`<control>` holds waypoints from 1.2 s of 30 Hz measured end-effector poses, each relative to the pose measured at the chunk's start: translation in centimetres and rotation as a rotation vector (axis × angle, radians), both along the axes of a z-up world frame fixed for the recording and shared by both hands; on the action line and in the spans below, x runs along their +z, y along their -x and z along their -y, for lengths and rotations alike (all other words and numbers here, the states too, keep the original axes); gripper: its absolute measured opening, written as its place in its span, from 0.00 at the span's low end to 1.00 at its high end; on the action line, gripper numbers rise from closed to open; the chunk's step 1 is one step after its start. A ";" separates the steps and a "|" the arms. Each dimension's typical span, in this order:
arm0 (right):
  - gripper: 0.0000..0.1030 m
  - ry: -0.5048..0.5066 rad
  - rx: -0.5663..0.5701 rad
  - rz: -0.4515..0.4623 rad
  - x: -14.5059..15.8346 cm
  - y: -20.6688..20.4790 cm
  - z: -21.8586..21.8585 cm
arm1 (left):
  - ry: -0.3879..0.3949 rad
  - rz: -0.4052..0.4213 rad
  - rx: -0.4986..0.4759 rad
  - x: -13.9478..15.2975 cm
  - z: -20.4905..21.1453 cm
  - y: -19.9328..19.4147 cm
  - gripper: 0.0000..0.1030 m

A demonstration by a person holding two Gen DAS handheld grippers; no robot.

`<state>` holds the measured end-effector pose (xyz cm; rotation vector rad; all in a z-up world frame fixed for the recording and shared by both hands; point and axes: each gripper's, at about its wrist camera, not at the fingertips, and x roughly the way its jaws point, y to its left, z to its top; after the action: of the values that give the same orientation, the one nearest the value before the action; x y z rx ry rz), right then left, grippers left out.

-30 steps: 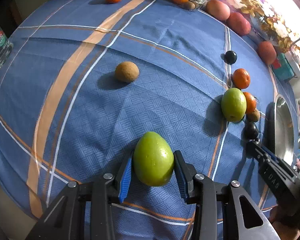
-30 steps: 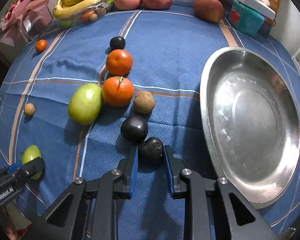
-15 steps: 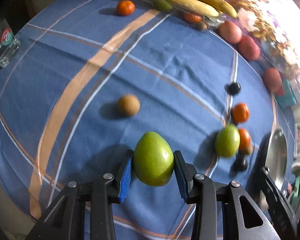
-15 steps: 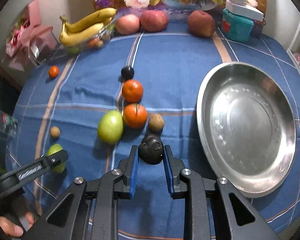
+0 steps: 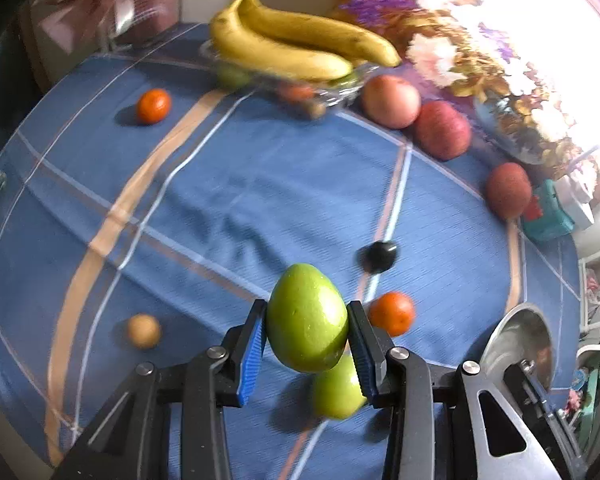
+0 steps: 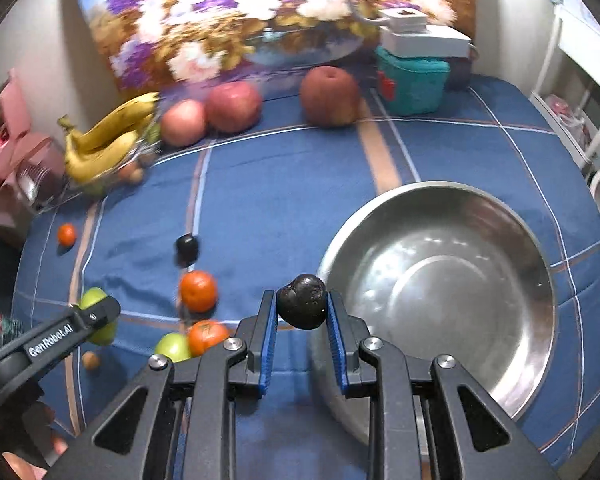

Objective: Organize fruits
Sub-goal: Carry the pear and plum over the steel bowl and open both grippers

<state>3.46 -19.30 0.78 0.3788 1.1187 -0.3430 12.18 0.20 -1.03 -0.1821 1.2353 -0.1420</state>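
My left gripper [image 5: 307, 340] is shut on a green fruit [image 5: 306, 322] and holds it above the blue tablecloth. A second green fruit [image 5: 336, 394] lies below it, with an orange [image 5: 392, 313] and a small black fruit [image 5: 378, 255] beyond. My right gripper [image 6: 302, 318] is shut on a black fruit [image 6: 302, 306], raised near the left rim of the steel bowl [image 6: 480, 320]. In the right wrist view the left gripper [image 6: 96, 314] shows at the left with its green fruit [image 6: 92, 298]. Two oranges [image 6: 198, 291] and a green fruit [image 6: 172, 346] lie left of my right gripper.
Bananas in a glass dish [image 5: 292, 54] and three reddish apples [image 5: 442, 130] stand along the back. A small orange [image 5: 153, 105] and a brown fruit [image 5: 143, 331] lie at the left. A teal box [image 6: 412, 84] stands at the back right, with a flower picture behind.
Both grippers have risen from the table with their fruits and moved forward. The right one has swung right toward the steel bowl.
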 end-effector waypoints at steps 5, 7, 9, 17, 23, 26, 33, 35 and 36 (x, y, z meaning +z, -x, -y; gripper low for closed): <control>0.24 0.006 -0.050 0.004 0.3 0.1 2.8 | 0.055 0.035 -0.039 0.8 4.2 -0.2 0.41; 0.24 0.016 -0.060 0.004 0.5 0.3 3.7 | 0.052 0.057 -0.080 1.1 5.7 0.0 0.41; 0.24 0.015 -0.081 0.002 0.6 0.8 4.6 | 0.052 0.067 -0.113 1.3 6.8 0.4 0.41; 0.25 0.048 -0.190 0.003 1.6 3.6 8.5 | 0.039 0.120 -0.288 2.7 11.6 3.5 0.41; 0.25 0.078 -0.312 -0.070 1.0 6.6 12.6 | 0.033 0.138 -0.480 3.0 16.8 7.2 0.41; 0.25 0.089 -0.346 -0.071 1.2 7.7 13.9 | 0.032 0.138 -0.552 2.6 18.8 8.6 0.41; 0.25 0.052 -0.334 -0.100 -0.4 8.1 14.6 | 0.010 0.095 -0.610 0.2 20.8 10.1 0.41; 0.25 0.037 -0.332 -0.115 -1.0 8.0 14.7 | 0.006 0.085 -0.614 -0.2 21.1 10.3 0.41; 0.25 0.036 -0.332 -0.121 -1.1 8.1 14.7 | -0.002 0.081 -0.614 -0.7 21.2 10.4 0.41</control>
<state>-4.66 -33.98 -0.33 0.5185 1.1660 -0.6854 1.81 -20.98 -1.72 0.2104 1.1779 -0.6726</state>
